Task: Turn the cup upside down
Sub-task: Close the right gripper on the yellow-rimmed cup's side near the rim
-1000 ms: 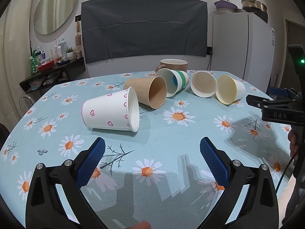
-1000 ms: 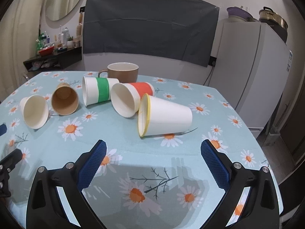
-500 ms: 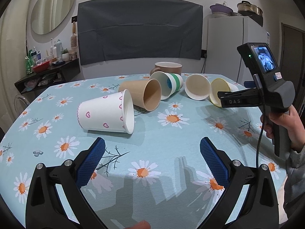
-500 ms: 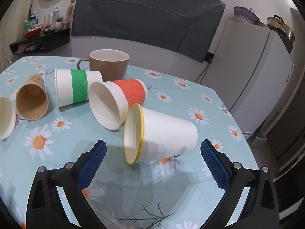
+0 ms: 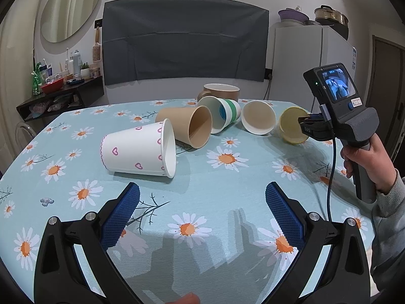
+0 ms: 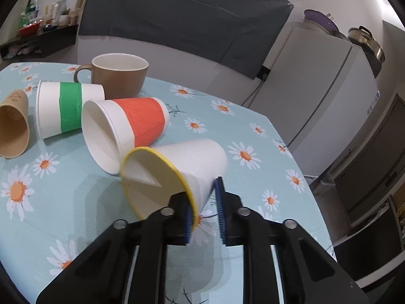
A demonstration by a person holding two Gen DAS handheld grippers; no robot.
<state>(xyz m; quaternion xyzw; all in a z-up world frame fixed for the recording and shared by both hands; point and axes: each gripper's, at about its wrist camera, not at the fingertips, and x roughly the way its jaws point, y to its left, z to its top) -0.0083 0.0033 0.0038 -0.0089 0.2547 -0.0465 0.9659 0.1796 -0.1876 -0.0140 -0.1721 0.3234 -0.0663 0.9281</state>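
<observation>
The right gripper (image 6: pixel 204 209) is pinching one wall of the yellow-rimmed cup (image 6: pixel 177 174) at its rim, one finger inside, one outside. That thin paper wall is likely buckling under the squeeze, and the cup could slip or knock the red-banded cup (image 6: pixel 126 129) touching it. The left gripper (image 5: pixel 202 214) is hanging wide apart, grasping nothing. The daisy tablecloth (image 5: pixel 227 197) is looking smooth, so cups may roll. Behind the yellow-rimmed cup, a white fridge (image 6: pixel 316 96) is standing.
</observation>
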